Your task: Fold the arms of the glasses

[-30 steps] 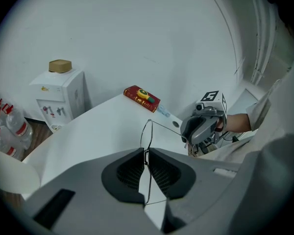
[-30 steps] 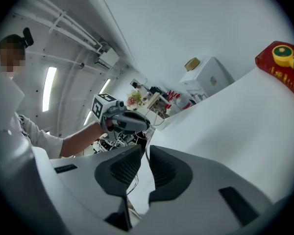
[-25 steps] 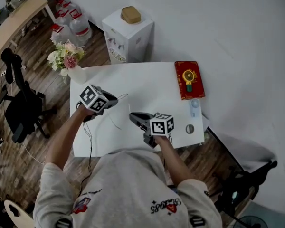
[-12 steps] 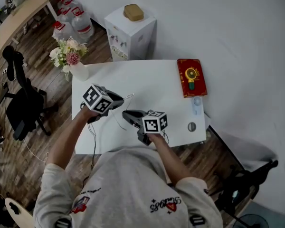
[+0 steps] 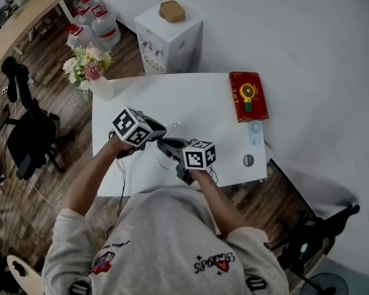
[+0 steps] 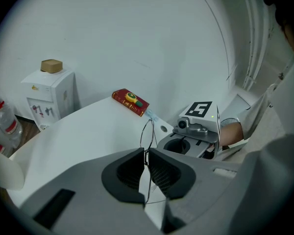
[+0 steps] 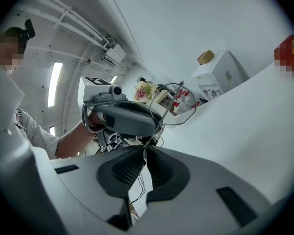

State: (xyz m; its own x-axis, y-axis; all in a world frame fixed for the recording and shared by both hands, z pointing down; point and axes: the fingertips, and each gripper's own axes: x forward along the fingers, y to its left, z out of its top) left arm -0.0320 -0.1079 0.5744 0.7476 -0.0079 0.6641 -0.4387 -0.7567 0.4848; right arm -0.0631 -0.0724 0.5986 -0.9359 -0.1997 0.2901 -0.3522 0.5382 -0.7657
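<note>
The glasses [image 5: 170, 128] are thin wire-framed and held above the white table [image 5: 197, 103] between both grippers. My left gripper [image 5: 163, 129] is shut on the wire frame, and a lens rim [image 6: 147, 131] rises just beyond its pads. My right gripper [image 5: 164, 145] faces it from the right, shut on a thin arm of the glasses [image 7: 159, 124]. A lens rim [image 7: 181, 104] shows past the right jaws, beside the left gripper's body [image 7: 122, 116]. The two sets of jaws are almost touching. In the left gripper view the right gripper's body [image 6: 196, 131] sits close behind the glasses.
A red book [image 5: 248, 96] lies at the table's far right, with a pale blue item [image 5: 253, 132] and a small round thing [image 5: 248, 160] below it. A flower vase [image 5: 89, 72] stands at the left corner. A white cabinet [image 5: 167, 35], water bottles [image 5: 89, 26] and a chair [image 5: 24, 134] surround the table.
The right gripper has moved left toward the left gripper, which edged right. The jaws now meet over the glasses. Both have stayed shut.
</note>
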